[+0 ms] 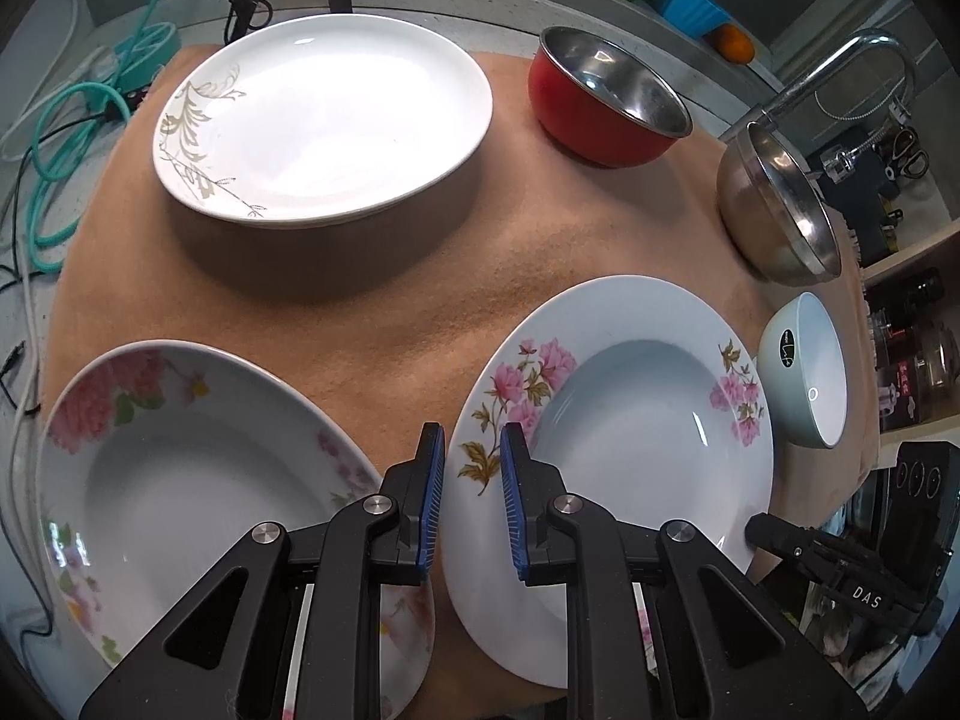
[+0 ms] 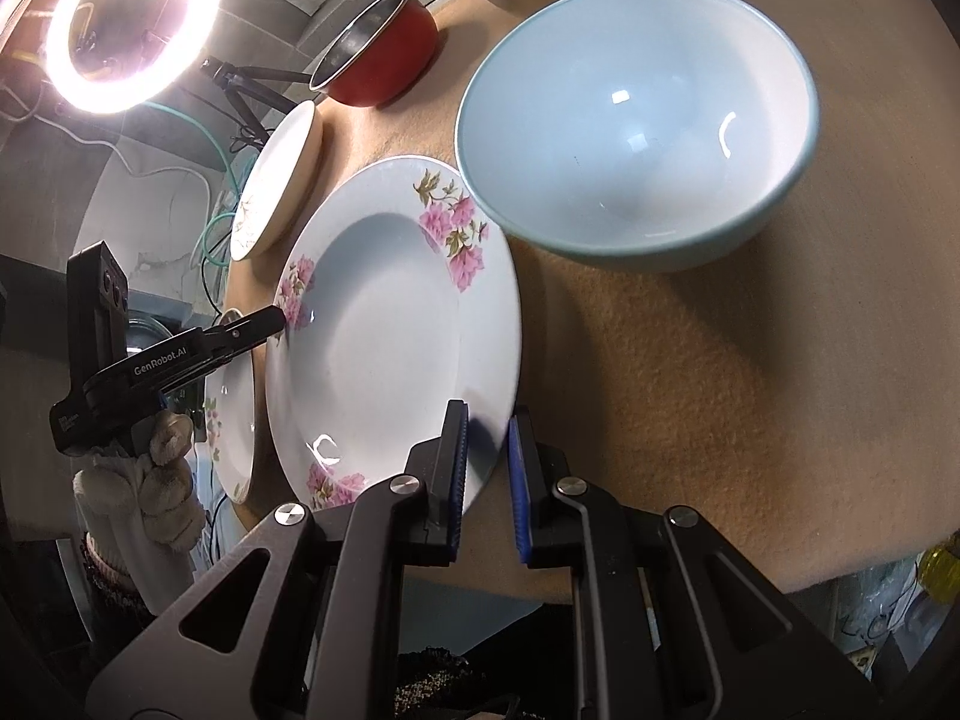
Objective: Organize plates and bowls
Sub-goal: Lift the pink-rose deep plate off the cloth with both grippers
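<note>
1. My left gripper point(image 1: 472, 450) points steeply down over the near part of the tan cloth point(image 1: 390, 312). Its blue pads sit on either side of the left rim of the pink-flowered deep plate point(image 1: 624, 414), clenched on that rim.

2. My right gripper point(image 2: 487, 429) also angles down, from the opposite side. Its pads straddle the same plate's near rim, one over the inner face and one outside the edge. They are drawn close on the rim, so I read this as a grip.

3. In the right wrist view my left gripper comes in from the left side. Its black tip is on the plate's far rim, and my gloved hand point(image 2: 153, 474) is wrapped round the handle below it.

4. In the left wrist view the black tip of my right gripper meets the plate at its lower right edge.

5. A second flowered deep plate point(image 1: 198, 468) lies just beside the held one, on my left, with part of it hidden under my left gripper's frame.

6. A large white plate with a grey leaf pattern point(image 1: 324, 120) lies farther back on the cloth, well apart from the held plate.

7. A red bowl with a steel inside point(image 1: 606, 102) stands at the back, and a steel bowl point(image 1: 774, 210) sits to its right.

8. A pale blue bowl point(image 2: 636, 150) stands upright just beside the held plate's far right rim.
</note>
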### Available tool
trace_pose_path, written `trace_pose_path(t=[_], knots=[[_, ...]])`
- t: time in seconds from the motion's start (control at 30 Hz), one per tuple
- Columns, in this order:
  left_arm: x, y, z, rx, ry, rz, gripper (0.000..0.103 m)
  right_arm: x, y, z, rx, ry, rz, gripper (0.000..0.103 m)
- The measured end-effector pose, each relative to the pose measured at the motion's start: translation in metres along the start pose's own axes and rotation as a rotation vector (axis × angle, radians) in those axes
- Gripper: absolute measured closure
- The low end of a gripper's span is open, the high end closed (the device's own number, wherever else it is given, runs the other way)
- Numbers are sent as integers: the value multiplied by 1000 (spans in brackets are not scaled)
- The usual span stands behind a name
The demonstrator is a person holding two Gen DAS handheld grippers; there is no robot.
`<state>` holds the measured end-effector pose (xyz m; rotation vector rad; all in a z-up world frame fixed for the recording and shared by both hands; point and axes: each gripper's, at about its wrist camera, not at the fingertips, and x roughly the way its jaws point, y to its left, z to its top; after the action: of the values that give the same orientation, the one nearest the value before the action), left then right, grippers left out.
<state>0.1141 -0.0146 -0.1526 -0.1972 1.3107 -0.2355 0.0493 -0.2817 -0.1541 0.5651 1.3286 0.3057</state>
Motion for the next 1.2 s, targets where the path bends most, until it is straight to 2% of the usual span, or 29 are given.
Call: trace_pose_path(t=[0.43,0.8,0.97,1.2], knots=[[-1,-3,-6,9,4,-1,86,0,-2,-4,3,9,0,90],[-4,1,-8,-23,-8,-4,86,0,-1,-4,-21,16,-5,89],[-15,3,-8,-20,-37,2,86,-6,0,-5,-41,-1,-45,88],[-49,13,-9,-44,-123,-16,86,-26,2,-5,-61,-40,-67,87]])
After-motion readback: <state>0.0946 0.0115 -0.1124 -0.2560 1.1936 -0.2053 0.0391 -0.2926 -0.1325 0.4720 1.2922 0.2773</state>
